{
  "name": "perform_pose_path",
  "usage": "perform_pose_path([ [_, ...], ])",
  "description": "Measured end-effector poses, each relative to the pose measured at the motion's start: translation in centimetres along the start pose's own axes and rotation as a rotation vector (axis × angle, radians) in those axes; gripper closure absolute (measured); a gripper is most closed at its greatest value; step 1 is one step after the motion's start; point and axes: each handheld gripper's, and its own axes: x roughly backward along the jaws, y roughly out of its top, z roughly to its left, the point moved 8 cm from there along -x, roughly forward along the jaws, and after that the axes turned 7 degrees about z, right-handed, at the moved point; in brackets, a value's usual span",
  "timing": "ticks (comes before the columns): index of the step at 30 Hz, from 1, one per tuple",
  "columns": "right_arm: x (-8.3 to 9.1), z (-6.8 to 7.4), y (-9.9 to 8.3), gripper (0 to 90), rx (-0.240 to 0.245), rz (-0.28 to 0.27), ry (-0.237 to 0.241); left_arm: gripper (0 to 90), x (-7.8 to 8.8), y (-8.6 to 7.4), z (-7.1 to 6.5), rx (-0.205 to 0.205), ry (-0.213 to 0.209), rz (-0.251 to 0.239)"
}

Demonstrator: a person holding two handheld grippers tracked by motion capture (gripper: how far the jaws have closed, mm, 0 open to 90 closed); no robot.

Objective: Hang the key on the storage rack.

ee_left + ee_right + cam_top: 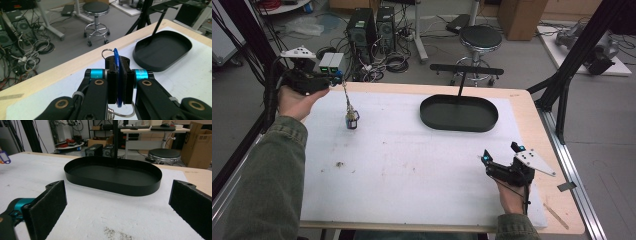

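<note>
Keyring point(351, 120) dangles below left tool point(332, 80), blue tag point(118, 75) clamped btwn jaws.

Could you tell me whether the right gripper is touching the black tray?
Apart. In the high view the right gripper sits well short of the tray, with bare white mat between them; the right gripper view shows its open jaws with mat ahead of them before the tray's wall.

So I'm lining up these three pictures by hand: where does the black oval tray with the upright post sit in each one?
High view: the black oval tray lies upper centre-right on the white mat.
Left gripper view: upper right, beyond the shut jaws.
Right gripper view: centre, straight ahead between the open jaws.
Shared landmark: the round black stool on the floor beyond the table.
</note>
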Motion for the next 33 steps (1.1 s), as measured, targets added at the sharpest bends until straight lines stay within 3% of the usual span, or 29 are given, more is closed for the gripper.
perform_pose_path([
  [24, 0.0, 0.0, 0.1, 0.4, -0.019, -0.010, 0.026, 86.1, -1.9, 3.8, -4.3, -0.067, -0.042, -0.004],
  [33, -0.2, 0.2, 0.0, 0.4, 0.002, -0.004, 0.026, 86.1, -3.9, 5.0, -6.4, -0.092, -0.078, 0.012],
])
